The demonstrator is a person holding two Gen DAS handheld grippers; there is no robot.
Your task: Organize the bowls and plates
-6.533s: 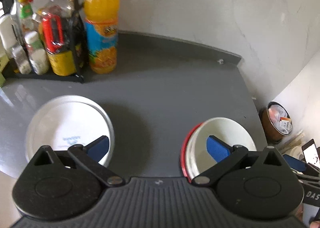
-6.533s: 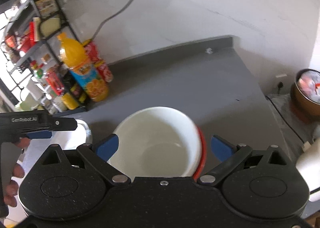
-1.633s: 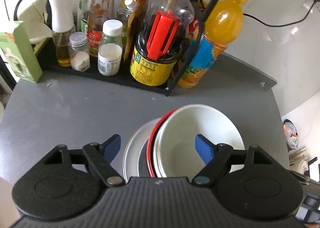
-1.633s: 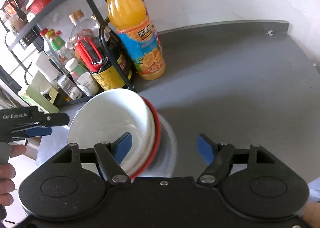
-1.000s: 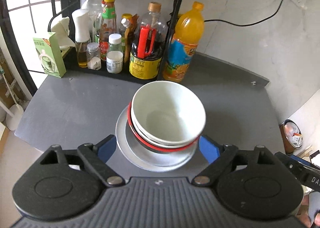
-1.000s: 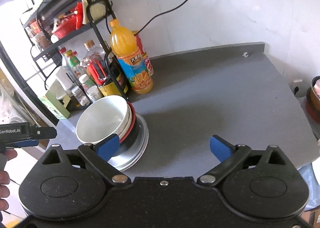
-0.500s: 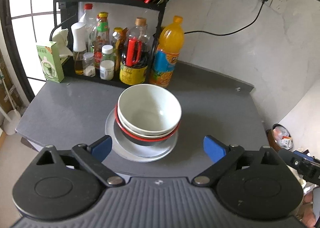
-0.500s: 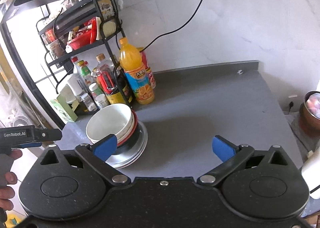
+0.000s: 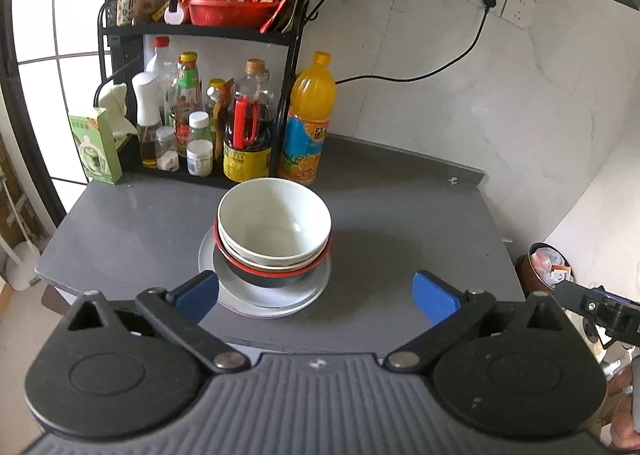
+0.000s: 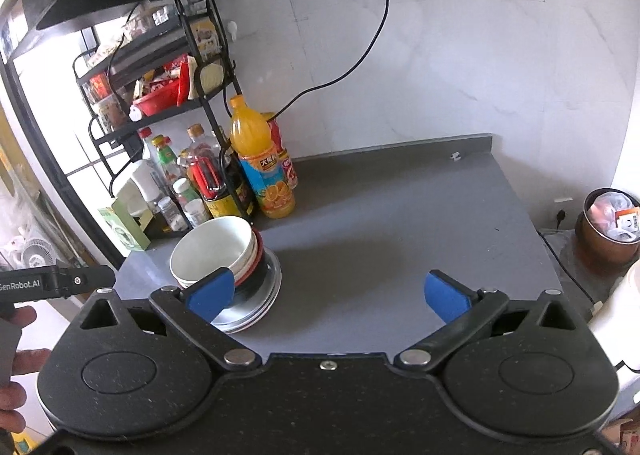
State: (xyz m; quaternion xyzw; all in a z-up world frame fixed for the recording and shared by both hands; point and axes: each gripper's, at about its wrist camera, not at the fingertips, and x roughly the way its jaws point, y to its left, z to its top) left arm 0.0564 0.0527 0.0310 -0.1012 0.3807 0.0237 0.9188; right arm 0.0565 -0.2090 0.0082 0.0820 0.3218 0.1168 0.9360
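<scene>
A finished-looking stack sits near the middle of the grey tabletop (image 9: 400,223): a white bowl (image 9: 274,224) nested in a red-rimmed bowl (image 9: 276,269), the pair resting on pale plates (image 9: 264,297), just in front of a rack of sauce bottles (image 9: 200,127) and an orange drink bottle (image 9: 307,117). The left tongs (image 9: 316,291) hang above the near edge of the tabletop, jaws spread wide and empty, the stack framed between their blue tips without contact; the right tongs (image 10: 328,291) are likewise wide open and hold nothing, with the stack (image 10: 224,263) off to their left side. Judged from this, the sorting appears done or nearly so. The risk lies in the stack itself: the bowls sit slightly off-centre on the plates, toward the rack, so a nudge from a stray tong tip could slide them or tip the top bowl. A careless sweep could also knock the tall orange bottle, which stands close behind the stack
</scene>
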